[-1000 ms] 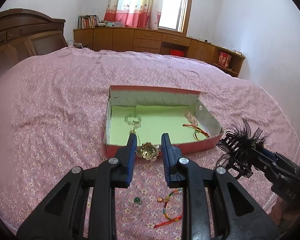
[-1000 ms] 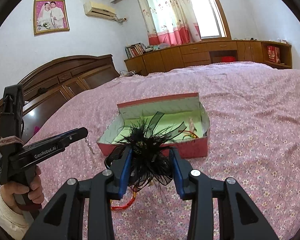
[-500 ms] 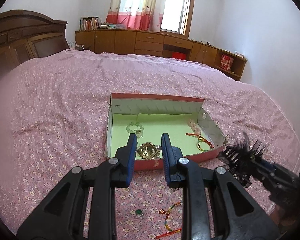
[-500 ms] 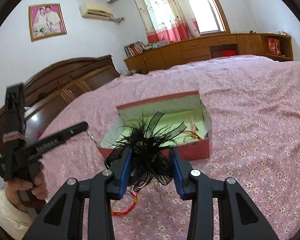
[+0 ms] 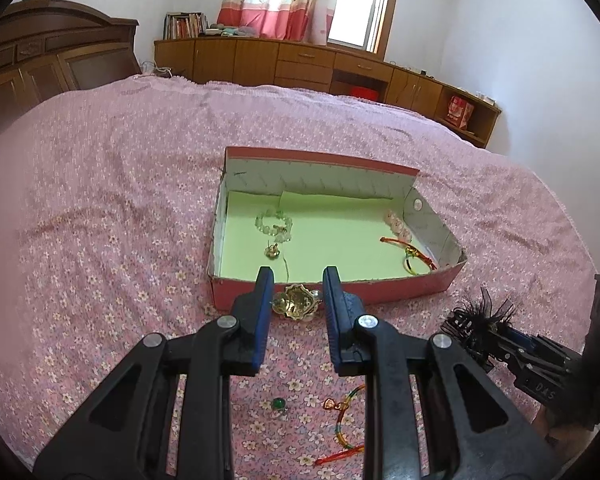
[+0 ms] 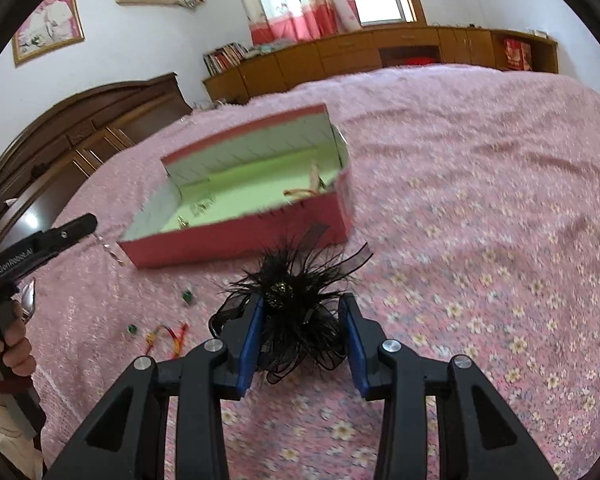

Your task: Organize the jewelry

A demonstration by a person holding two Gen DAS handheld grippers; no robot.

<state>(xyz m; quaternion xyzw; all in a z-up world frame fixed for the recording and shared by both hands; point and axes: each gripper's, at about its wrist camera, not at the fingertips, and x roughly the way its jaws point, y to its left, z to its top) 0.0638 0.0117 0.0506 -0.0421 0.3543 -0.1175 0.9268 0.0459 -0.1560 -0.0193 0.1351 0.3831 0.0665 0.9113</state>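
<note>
Beside the red cardboard box (image 5: 400, 294), your left gripper (image 5: 296, 300) is pinching a gold filigree brooch (image 5: 296, 303); your right gripper (image 6: 302, 316) is clasping a black feather hair clip (image 6: 296, 300).

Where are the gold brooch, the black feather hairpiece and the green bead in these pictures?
gold brooch (image 5: 296, 303), left wrist view, on its shiny centre between the fingers.
black feather hairpiece (image 6: 296, 300), right wrist view, on its dark middle near the beaded centre.
green bead (image 5: 277, 403), left wrist view, on the bead itself.

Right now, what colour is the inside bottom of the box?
Light green. The box shows its floor best in the left wrist view.
</note>
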